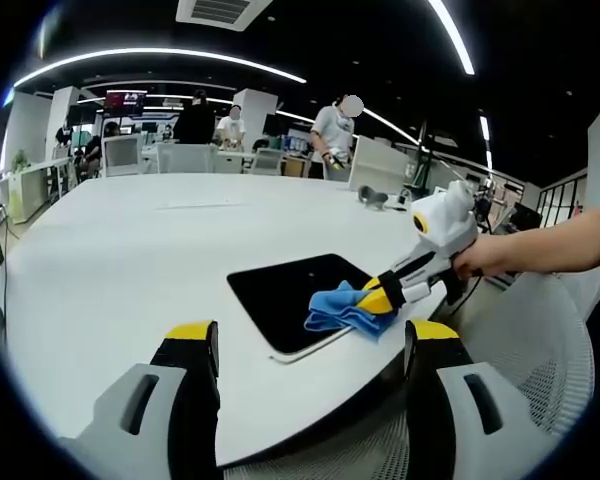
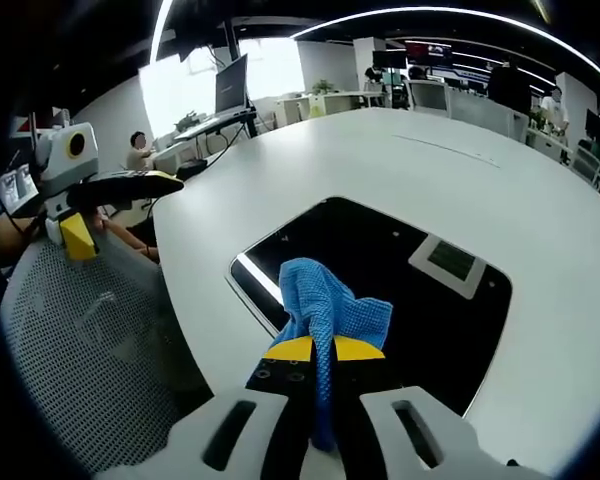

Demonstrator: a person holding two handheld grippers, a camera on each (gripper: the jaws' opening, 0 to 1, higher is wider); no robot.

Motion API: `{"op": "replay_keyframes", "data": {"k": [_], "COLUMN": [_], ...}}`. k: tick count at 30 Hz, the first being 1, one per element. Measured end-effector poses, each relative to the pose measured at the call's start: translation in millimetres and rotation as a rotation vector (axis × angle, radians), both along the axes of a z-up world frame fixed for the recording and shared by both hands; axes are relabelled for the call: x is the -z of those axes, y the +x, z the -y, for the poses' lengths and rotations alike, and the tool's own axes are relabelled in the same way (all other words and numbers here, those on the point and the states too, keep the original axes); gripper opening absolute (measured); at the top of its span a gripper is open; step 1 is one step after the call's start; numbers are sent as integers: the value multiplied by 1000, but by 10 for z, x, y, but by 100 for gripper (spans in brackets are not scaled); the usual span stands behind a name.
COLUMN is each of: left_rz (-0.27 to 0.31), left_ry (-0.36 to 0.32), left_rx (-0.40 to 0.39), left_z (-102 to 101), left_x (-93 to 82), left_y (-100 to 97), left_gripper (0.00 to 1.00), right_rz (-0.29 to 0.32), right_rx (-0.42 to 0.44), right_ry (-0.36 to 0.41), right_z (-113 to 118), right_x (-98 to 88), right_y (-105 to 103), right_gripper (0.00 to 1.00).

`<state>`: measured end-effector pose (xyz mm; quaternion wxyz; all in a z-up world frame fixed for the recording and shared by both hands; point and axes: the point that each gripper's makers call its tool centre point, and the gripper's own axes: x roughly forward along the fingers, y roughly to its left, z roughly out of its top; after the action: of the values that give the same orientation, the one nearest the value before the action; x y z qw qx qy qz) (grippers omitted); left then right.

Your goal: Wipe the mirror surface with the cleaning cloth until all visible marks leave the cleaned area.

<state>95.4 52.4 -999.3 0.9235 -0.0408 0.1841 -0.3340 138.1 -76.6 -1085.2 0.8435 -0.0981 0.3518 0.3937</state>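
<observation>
One cloth (image 2: 325, 305), one mirror (image 2: 400, 290).

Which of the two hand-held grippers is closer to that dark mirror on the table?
The right. The right hand-held gripper presses the blue cloth onto the mirror. The left hand-held gripper hangs open, back from the table edge, off the mirror.

white table (image 1: 110, 270) | mirror (image 1: 290, 295) flat near edge
</observation>
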Motion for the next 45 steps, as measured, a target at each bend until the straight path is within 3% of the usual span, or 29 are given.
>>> {"op": "replay_keyframes", "data": {"k": [18,45], "left_rz": [2,0], "left_ry": [-2,-6], "left_rx": [2,3], "left_z": [5,7], "left_x": [-8,-5], "left_y": [-4,-4], "left_gripper": [73,73], "right_rz": [8,23], "right_rx": [-6,-2], "right_ry": [-21,-81], "right_z": [-5,-18], "right_x": [-2,6], "right_y": [61,495], "right_gripper": [0,0]}}
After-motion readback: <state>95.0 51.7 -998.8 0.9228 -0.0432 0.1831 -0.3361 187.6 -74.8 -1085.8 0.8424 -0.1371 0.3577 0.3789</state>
